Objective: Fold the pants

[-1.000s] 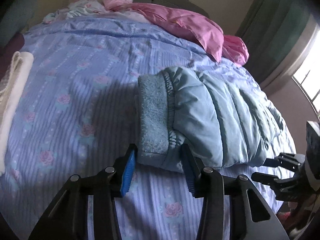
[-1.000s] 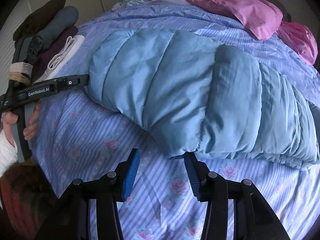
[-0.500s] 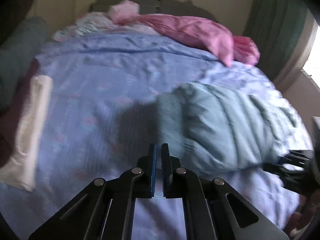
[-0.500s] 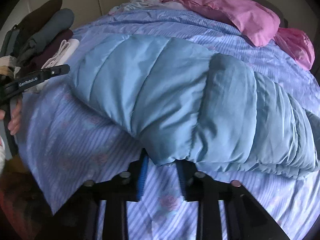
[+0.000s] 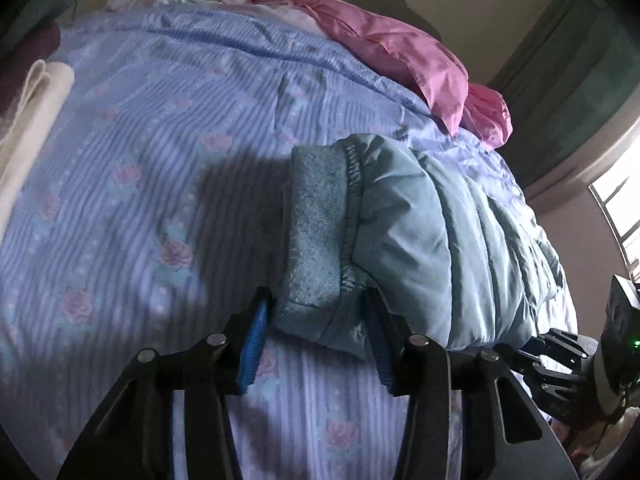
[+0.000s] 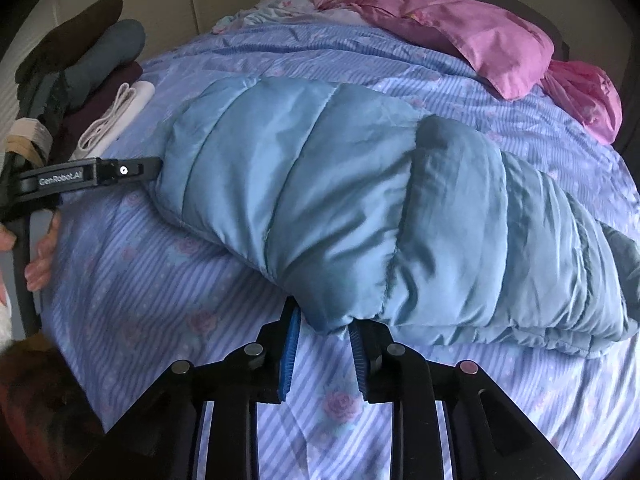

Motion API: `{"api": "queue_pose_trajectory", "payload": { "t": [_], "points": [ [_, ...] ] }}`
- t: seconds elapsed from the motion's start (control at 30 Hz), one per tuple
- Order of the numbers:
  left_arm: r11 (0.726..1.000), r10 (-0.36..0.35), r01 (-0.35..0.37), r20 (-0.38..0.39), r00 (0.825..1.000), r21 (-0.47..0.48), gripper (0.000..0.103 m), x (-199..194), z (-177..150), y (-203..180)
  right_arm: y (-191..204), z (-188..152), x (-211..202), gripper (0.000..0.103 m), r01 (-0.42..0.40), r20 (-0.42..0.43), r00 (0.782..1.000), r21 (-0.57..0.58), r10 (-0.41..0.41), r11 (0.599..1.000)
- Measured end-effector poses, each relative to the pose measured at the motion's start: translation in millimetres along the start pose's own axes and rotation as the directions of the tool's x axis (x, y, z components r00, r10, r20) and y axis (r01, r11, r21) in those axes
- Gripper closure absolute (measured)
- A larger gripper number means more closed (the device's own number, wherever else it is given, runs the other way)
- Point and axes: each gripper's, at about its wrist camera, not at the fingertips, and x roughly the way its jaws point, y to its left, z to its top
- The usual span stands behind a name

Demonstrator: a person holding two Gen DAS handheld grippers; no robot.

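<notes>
Bed [image 5: 168, 128], striped floral cover. Quilted blue pants [image 6: 360, 208] lie 9-to-3. Left tool [image 5: 316, 340] spread around waistband at 12; right tool [image 6: 322, 354] spread around near fold.

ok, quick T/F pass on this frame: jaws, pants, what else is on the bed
1. The left gripper has its jaws spread around the fleece waistband end of the blue quilted pants. True.
2. The right gripper is shut tight with nothing between its jaws. False: the jaws are parted, with a bulge of the pants' near edge sitting between them.
3. The pants lie unfolded at full length. False: they are already doubled over, one layer lapping the other.
4. A pink cloth lies at the far end of the bed. True.
5. The bedsheet is plain white. False: it is blue striped with pink roses.
</notes>
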Motion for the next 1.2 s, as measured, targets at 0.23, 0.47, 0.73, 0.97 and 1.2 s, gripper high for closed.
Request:
{"api": "queue_pose_trajectory", "payload": {
  "t": [0.23, 0.47, 0.73, 0.97, 1.2],
  "points": [
    [0.994, 0.088, -0.089, 0.029, 0.996, 0.066, 0.065, -6, -2, -16, 0, -7, -5, 0.1, -0.043, -0.054, 0.998, 0.003, 0.043, 0.999],
    [0.992, 0.111, -0.111, 0.002, 0.994, 0.056, 0.064, -2, -3, -12, -4, -17, 5, 0.102, -0.058, -0.128, 0.99, 0.035, 0.062, 0.998],
    [0.948, 0.243, -0.26, 0.106, 0.964, 0.185, 0.036, -41, -9, -40, -5, -23, -2, 0.078, -0.032, -0.169, 0.985, 0.013, 0.033, 0.999],
    [0.924, 0.147, -0.213, 0.221, 0.964, 0.319, 0.035, -88, -10, -101, -35, -18, -87, 0.034, 0.029, 0.109, 0.993, 0.081, -0.038, 0.996],
    [0.869, 0.034, -0.162, 0.27, 0.962, 0.468, 0.035, -84, -9, -190, -125, -51, -158, 0.017, 0.106, 0.376, 0.883, 0.42, -0.279, 0.901]
  ]
}}
